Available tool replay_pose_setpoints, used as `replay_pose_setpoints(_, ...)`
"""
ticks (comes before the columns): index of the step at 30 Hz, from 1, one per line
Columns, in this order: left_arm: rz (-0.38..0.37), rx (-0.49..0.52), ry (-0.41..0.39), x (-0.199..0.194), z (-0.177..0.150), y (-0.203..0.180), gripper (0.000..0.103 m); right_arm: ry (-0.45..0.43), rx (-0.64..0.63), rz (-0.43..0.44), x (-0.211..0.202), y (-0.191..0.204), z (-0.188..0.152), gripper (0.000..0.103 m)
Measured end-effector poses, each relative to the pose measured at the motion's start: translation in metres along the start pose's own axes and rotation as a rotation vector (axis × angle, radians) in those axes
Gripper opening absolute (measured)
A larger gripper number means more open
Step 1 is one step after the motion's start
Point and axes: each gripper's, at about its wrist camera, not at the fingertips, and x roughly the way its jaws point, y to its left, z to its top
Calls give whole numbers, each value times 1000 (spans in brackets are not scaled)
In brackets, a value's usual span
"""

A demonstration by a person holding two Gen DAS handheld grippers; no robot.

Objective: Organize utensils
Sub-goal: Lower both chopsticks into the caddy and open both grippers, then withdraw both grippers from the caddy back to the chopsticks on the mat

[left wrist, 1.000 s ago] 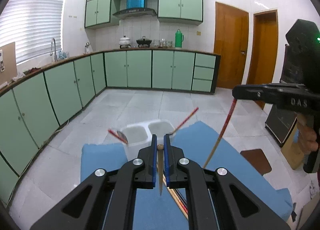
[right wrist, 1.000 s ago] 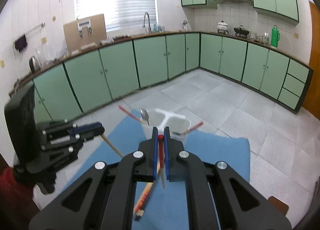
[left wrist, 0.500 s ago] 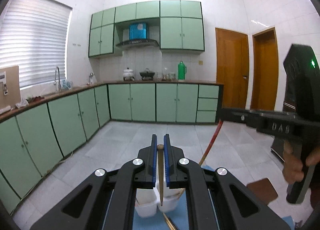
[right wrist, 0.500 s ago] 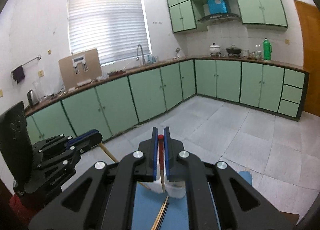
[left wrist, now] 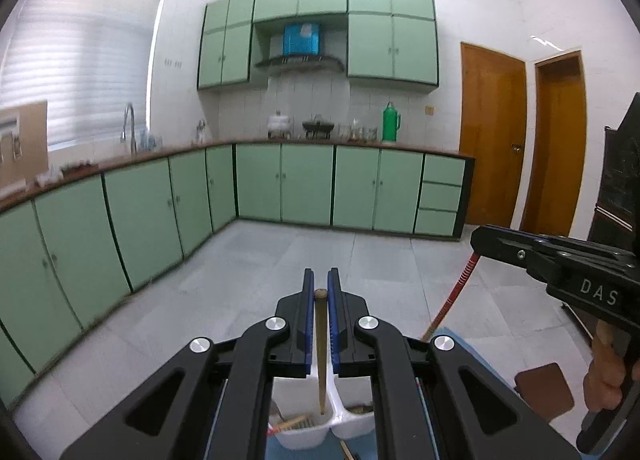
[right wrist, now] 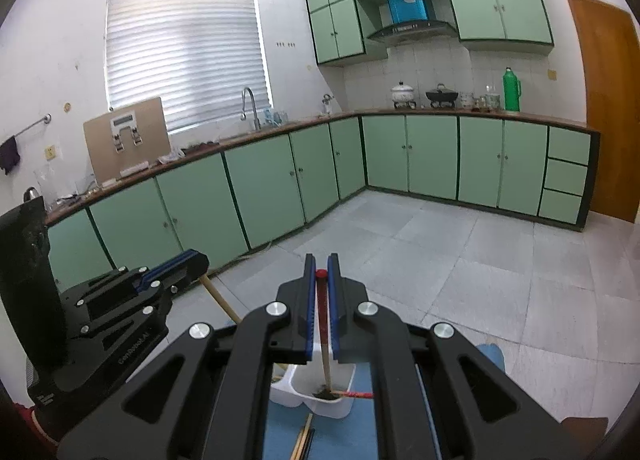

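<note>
My left tongs (left wrist: 318, 292) are pinched tight on a plain wooden chopstick (left wrist: 320, 356), gripped near its top so the long shaft hangs down freely. Its tip sits just above the left compartment of the white two-cup holder (left wrist: 304, 434), close to the divider, which lets me drop it in without steering it by the end. That compartment already shows a stick or two lying low inside.

My right tongs (right wrist: 319, 274) are likewise clamped narrow on a red-topped chopstick (right wrist: 323, 336), again held by the upper end. Its pale lower part reaches down into the holder's right compartment (right wrist: 340, 406), where another red-banded stick lies across the rim. Keeping the red ones on one side and the plain ones on the other seems to be the point of the sorting.

The holder stands on the blue cloth of the tabletop (right wrist: 362, 432), near me and below both tongs. A few more chopsticks (right wrist: 304, 440) lie on the cloth just in front of it, not yet sorted, so the job looks partly done.
</note>
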Motion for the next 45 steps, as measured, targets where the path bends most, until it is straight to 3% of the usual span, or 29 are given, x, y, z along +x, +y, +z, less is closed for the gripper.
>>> replay_pose_setpoints(3, -2, 2, 35, 2, -9, 4, 8, 47, -17, -2, 10, 5, -9, 8)
replay_pose_setpoints(5, -3, 12, 51, -3, -15, 4, 19, 57, -27, -8, 11, 7, -14, 13)
replay_pose_setpoints(6, -3, 15, 49, -8, -17, 4, 27, 63, -27, -17, 9, 7, -17, 24)
replay_pose_setpoints(8, -3, 24, 39, -19, -20, 4, 34, 55, -15, -21, 5, 5, -20, 44)
replay_pose_setpoints(10, 3, 25, 39, -31, -23, 5, 38, 38, -5, -34, -5, 2, -24, 49)
replay_pose_setpoints(12, 10, 9, 42, -44, -31, 6, 44, 29, 9, -63, -16, -1, -30, 70)
replay_pose_setpoints(18, 23, -28, 49, -85, -72, 3, 60, -7, 43, -80, -63, -9, -70, 89)
replay_pose_setpoints(25, 25, -134, 173, -107, -149, 1, 65, 80, 58, -70, -90, -2, -153, 94)
replay_pose_setpoints(33, 72, -109, 298, -115, -216, -9, 68, 200, 46, -85, -95, 23, -236, 94)
replay_pose_setpoints(45, 108, -78, 422, -112, -267, -15, 71, 319, 56, -62, -89, 40, -296, 94)
